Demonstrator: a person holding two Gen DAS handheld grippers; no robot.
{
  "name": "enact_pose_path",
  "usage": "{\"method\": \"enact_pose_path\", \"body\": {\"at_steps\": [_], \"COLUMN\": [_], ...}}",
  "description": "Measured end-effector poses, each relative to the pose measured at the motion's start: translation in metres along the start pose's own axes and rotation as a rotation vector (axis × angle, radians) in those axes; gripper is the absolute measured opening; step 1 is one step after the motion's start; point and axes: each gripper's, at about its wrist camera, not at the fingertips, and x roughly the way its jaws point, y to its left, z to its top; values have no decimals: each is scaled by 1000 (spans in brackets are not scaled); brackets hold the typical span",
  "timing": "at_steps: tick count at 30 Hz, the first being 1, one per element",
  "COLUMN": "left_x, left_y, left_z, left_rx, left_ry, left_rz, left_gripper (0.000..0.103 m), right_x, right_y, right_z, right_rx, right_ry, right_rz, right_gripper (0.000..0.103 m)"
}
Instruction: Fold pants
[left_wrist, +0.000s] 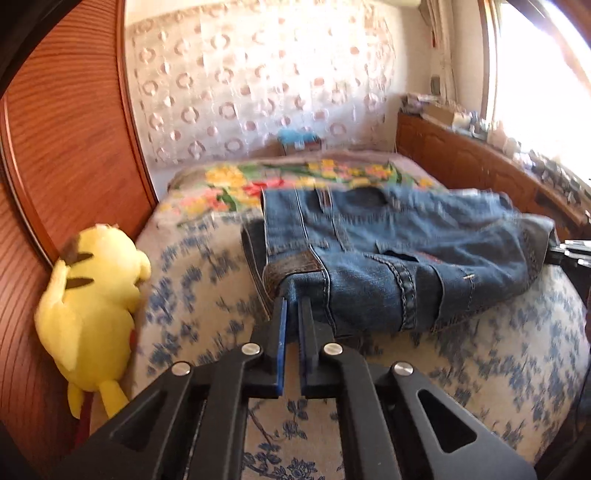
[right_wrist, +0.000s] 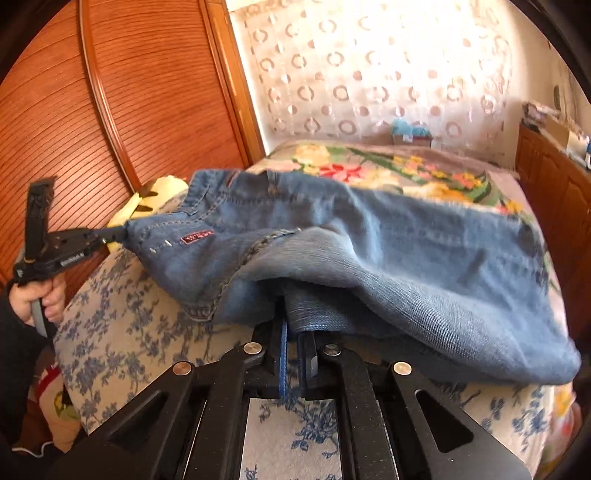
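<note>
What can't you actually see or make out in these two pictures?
- Left view: the right hand-held gripper is cut off by the frame edge.
- Right view: the jeans hide most of the yellow plush toy.
- Both views: blur smears the clutter on the wooden cabinet.

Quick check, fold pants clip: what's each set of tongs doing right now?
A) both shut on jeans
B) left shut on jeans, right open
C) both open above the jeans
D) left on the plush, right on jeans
A: the left tongs pinch denim at one end of the jeans, and the right tongs clamp a fold of the same jeans at the near edge.
</note>
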Motion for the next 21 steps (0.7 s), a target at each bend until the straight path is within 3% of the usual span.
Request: {"method": "enact_pose_path", "body": {"at_steps": [5,10,15,21], "left_x": [-29,-68,-108,-118], "left_y": [-3,10,16,20], "left_z": [18,22,-12,-68], "left_rx": [28,-2,-3,-3], "left_ry": [-65,-134,-140,-61], "left_rz": [50,81,97,83], "left_gripper": [1,1,1,1], "right_x": [-20,-49,-72,-69], "right_y": [12,30,60,80], "right_z": [16,19,-5,-50], "right_rx": [-45,-55,-71,-71], "right_ry": [-49,-85,-83,-20], "right_rz": [-29,-2,43,77], "right_gripper": [1,1,1,1]}}
